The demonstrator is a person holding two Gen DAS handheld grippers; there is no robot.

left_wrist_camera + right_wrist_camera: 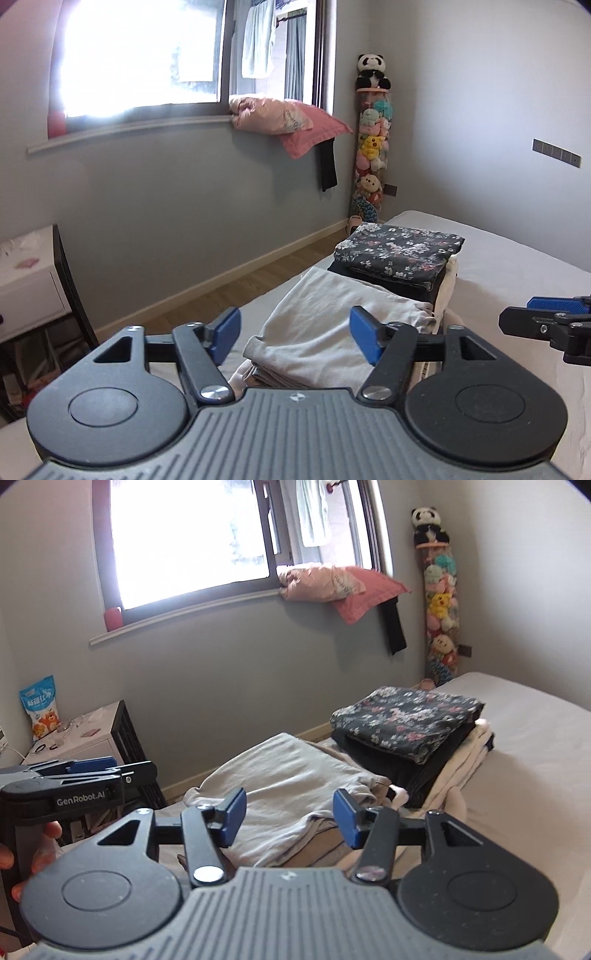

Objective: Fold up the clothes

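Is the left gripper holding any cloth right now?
No. The left gripper is open, its blue pads apart with nothing between them, above the folded beige garment on the bed.

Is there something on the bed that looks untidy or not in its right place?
Mostly tidy. The floral garment lies squarely on the far stack. The beige garment on the nearer pile is less neat: its near edge is rumpled and sits askew over the layers beneath. Both tools, left and right, are open and hold nothing.
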